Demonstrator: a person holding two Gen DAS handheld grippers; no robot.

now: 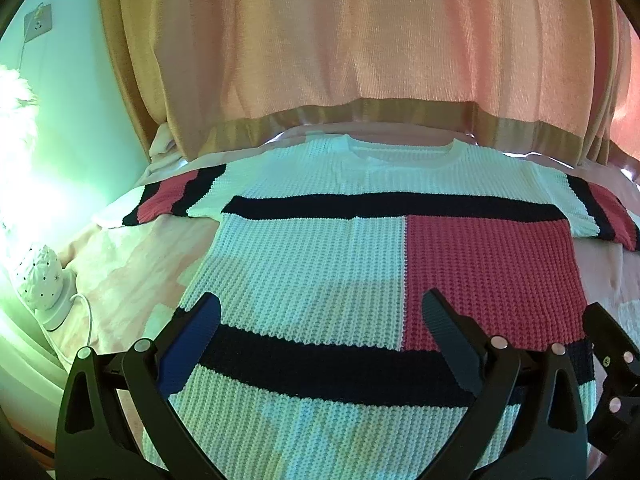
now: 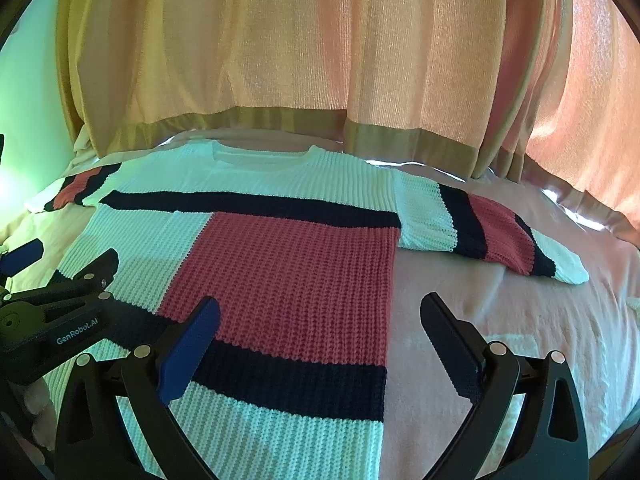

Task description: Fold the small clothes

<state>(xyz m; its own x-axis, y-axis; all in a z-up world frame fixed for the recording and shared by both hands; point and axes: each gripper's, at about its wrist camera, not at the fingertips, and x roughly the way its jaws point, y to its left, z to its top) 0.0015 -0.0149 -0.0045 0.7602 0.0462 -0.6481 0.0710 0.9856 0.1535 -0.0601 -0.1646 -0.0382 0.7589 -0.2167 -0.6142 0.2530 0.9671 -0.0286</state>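
The sweater [image 1: 320, 264] lies flat on the bed [image 2: 500, 304], neckline toward the curtain [image 1: 340, 40] behind it, 2 sleeves spread sideways. A lamp [image 1: 40, 276] sits left of the sweater.

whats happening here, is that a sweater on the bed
Yes. A knit sweater in white, red and navy blocks lies flat, face up on a pink bedspread, sleeves spread out to both sides. A person holds two tools above its lower half: the left tool and the right tool, both open and gripping nothing. No fold has been made yet.
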